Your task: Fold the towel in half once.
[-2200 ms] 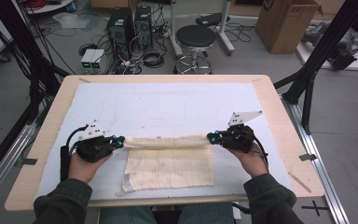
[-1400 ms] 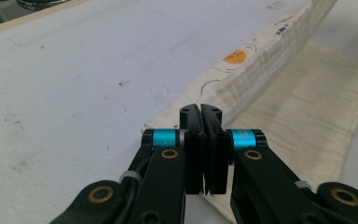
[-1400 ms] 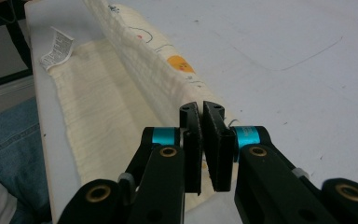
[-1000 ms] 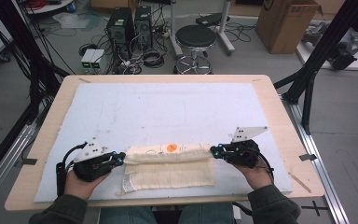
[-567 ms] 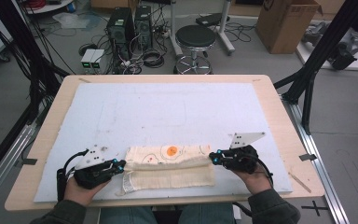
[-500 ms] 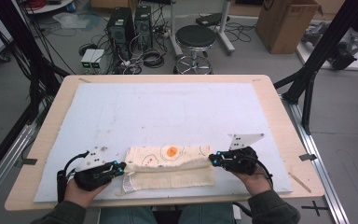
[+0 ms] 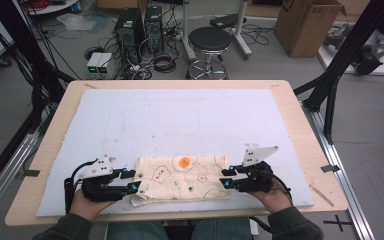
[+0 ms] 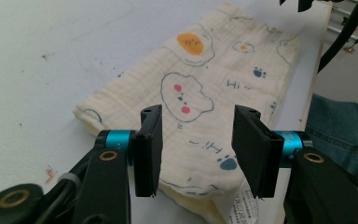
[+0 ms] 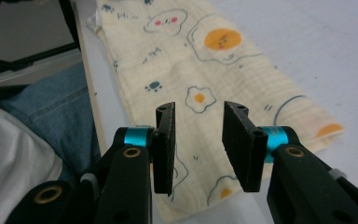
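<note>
One folded cloth (image 7: 182, 177); two tools: left tool (image 7: 131, 180), right tool (image 7: 225, 177); one white mat (image 7: 180, 115); one table (image 7: 300, 120).

A wooden table (image 7: 300, 125) stood in the middle of the room, and a pale blue-white mat (image 7: 180, 115) covered most of its top. The floor (image 7: 370, 130) was grey and smooth. Behind the table there was a round black stool (image 7: 209, 40) on a metal base. To its left stood two dark computer towers (image 7: 140, 22) with many loose cables (image 7: 160, 60) around them (some lay in coils on the floor). A brown cardboard box (image 7: 307, 25) was at the far right. Black frame bars (image 7: 347, 55) rose at both sides of the table. The light was even and soft.
</note>
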Demonstrator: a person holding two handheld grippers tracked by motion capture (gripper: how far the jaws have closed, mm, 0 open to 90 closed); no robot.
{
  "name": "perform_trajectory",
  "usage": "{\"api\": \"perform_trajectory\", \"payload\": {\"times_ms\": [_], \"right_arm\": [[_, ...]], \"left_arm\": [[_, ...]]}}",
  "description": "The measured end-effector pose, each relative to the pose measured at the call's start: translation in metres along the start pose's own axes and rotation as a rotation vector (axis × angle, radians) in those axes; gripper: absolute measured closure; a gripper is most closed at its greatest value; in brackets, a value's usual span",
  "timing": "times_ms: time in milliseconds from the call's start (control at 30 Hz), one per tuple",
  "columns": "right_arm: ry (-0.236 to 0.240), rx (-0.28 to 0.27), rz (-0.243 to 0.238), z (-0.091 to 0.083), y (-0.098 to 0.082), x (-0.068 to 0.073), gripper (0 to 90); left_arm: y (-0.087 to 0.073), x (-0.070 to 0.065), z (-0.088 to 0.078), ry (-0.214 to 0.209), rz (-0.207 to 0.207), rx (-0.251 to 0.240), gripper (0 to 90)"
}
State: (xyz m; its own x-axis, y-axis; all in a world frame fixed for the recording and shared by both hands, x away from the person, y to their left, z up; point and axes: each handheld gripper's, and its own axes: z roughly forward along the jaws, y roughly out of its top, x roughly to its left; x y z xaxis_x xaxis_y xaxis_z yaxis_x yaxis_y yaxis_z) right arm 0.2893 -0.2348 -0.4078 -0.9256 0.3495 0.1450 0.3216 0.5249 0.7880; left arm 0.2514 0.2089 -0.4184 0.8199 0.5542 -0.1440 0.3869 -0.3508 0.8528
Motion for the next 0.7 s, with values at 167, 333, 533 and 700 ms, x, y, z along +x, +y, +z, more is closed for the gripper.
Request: {"api": "perform_trajectory", "payload": {"times_ms": [167,333,533,700], "right_arm": [[0.014,0.033,0.009,0.013,-0.008,-0.001,63.5],[0.025,0.068,0.006,0.022,-0.014,0.0,63.0],[-0.003,0.119,-0.024,0.029,-0.018,0.002,64.1],[-0.039,0.132,-0.055,0.03,-0.018,0.006,72.3]], "left_arm": [[-0.007,-0.001,0.012,-0.028,0.021,0.1,63.0],[-0.013,-0.002,0.014,-0.038,0.047,0.147,64.1],[-0.017,-0.005,0.018,-0.05,0.071,0.172,64.5],[-0.018,-0.005,0.018,-0.051,0.086,0.173,75.5]]}}
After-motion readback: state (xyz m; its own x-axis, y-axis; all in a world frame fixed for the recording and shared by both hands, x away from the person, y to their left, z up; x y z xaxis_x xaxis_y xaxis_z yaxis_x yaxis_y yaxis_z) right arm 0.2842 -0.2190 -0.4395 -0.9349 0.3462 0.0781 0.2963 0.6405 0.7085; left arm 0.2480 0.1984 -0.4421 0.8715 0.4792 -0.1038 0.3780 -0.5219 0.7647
